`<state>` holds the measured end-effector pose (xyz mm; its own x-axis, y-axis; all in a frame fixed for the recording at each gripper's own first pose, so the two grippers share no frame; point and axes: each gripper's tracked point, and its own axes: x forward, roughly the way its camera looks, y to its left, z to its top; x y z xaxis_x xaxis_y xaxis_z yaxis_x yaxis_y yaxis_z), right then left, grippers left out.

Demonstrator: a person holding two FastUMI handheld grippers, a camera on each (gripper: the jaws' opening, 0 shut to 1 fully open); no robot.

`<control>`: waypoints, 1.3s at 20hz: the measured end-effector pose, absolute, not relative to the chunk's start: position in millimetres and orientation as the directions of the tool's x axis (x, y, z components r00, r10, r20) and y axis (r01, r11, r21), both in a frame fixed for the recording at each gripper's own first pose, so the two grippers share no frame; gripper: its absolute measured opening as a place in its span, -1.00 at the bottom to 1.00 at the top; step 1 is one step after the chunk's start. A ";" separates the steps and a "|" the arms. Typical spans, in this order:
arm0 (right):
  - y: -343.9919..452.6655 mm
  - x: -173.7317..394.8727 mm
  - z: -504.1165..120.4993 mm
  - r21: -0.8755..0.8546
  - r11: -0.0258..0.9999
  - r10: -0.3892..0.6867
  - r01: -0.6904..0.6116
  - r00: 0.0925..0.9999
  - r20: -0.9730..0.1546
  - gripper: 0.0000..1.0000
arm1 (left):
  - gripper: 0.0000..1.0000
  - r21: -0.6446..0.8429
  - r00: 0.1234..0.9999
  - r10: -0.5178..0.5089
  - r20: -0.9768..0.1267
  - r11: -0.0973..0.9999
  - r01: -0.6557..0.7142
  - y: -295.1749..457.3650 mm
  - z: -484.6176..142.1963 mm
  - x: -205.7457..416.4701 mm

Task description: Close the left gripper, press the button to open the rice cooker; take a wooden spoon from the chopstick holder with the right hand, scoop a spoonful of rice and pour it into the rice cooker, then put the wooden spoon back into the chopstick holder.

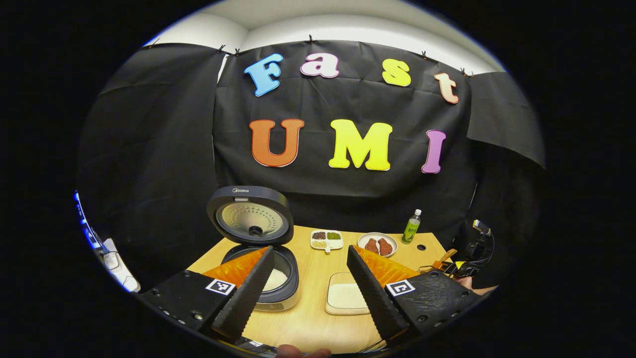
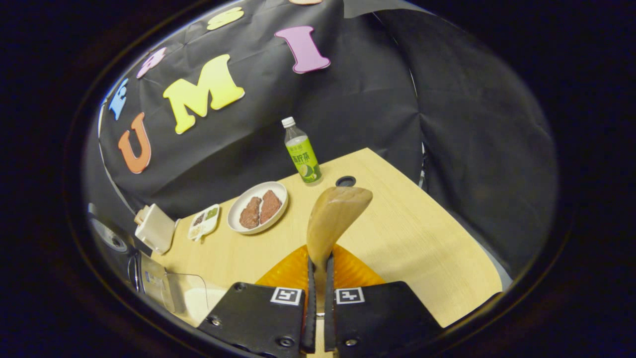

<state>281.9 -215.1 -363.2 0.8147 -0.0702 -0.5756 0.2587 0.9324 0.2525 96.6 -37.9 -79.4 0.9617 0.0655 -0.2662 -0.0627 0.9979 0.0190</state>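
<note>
Between right gripper (image 2: 318,268), wooden spoon (image 2: 334,219) upright, bowl up

Staged recording booth, black cloth walls (image 1: 164,149), wooden table (image 2: 407,238), food props

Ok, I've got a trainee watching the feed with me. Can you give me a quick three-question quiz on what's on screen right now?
1. True or false: the rice cooker has its lid shut.
2. What does the right gripper hold between its fingers?
A. the green bottle
B. the wooden spoon
C. the plate of meat
3. Fill in: the left gripper has its fingers ____, with nothing between them.

Key
1. False: the lid stands up and white rice shows in the pot.
2. B: both fingers press on the spoon's handle, bowl pointing up and away.
3. Open.
</note>
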 end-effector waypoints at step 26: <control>-197.5 201.7 -137.2 0.012 0.988 -0.149 0.154 0.971 -0.186 1.00 | 0.89 -0.018 0.987 0.154 -0.042 0.988 -0.155 70.3 39.7 184.8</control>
<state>201.7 -197.5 -137.2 0.9712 -0.1494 -0.1858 0.1543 0.9879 0.0121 184.8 70.3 39.7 0.9872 0.1542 -0.0417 -0.1551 0.9877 -0.0183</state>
